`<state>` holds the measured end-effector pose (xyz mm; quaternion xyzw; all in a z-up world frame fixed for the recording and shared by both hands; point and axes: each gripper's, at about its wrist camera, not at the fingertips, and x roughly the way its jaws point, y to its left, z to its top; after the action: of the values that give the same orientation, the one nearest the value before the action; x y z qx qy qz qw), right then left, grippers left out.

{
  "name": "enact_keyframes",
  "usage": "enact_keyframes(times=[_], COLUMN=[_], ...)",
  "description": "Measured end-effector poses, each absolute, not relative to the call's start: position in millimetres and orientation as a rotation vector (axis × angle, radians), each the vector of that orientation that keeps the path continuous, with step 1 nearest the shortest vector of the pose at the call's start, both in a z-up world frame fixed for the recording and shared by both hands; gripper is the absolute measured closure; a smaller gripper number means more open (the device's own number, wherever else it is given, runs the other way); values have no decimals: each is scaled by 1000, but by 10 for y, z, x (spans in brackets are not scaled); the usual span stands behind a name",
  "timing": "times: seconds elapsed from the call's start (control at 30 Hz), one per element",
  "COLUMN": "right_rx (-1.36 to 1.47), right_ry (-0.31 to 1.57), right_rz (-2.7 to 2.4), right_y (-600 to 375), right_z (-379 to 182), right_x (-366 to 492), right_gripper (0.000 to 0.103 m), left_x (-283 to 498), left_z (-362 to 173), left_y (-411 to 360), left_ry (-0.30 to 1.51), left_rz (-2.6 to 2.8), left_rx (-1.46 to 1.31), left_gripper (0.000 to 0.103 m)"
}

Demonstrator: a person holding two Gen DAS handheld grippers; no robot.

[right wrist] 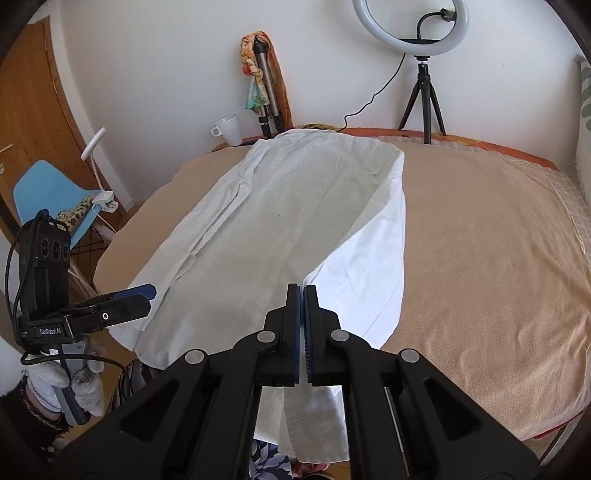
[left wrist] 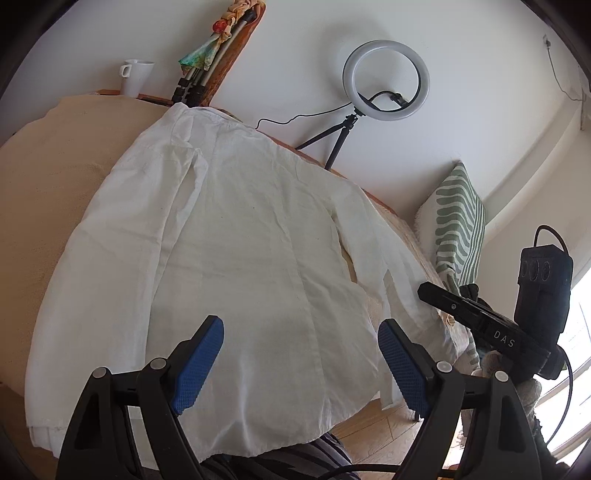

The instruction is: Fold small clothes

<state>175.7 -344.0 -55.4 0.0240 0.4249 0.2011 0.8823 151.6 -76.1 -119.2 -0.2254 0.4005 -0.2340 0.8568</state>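
Note:
A white long-sleeved shirt (left wrist: 240,240) lies spread flat on the peach blanket of a bed (left wrist: 55,166), collar at the far end. My left gripper (left wrist: 301,362) hangs open just above the shirt's near hem, nothing between its blue pads. In the right wrist view it shows at the shirt's left edge (right wrist: 147,297). My right gripper (right wrist: 303,291) is shut on the shirt's right sleeve (right wrist: 369,266), which rises from the blanket (right wrist: 480,240) towards the jaws, its cuff hanging below them. The left wrist view shows the right gripper (left wrist: 424,290) at the sleeve's end.
A ring light on a tripod (right wrist: 410,26) and a white mug (right wrist: 229,129) stand at the bed's far end, beside a folded tripod draped with scarves (right wrist: 264,81). A green striped pillow (left wrist: 458,218) leans at the right. A blue chair (right wrist: 44,192) stands left of the bed.

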Motion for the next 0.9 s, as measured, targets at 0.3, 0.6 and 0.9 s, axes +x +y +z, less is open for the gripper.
enact_keyframes(times=[0.3, 0.6, 0.9], right_rx=[-7, 154, 353], right_ry=[1017, 980, 1042], right_rz=[544, 439, 291], right_y=[-2897, -3587, -4302], right_z=[-1024, -828, -1155], right_x=[1858, 1834, 1662], right_gripper=[87, 43, 57], left_x=[1512, 1559, 1384], left_z=[-1277, -1364, -1216], left_y=[-558, -823, -1423], left_ry=[852, 886, 881], left_rz=[-467, -540, -651], left_rx=[-516, -488, -254], left_gripper=[16, 21, 44])
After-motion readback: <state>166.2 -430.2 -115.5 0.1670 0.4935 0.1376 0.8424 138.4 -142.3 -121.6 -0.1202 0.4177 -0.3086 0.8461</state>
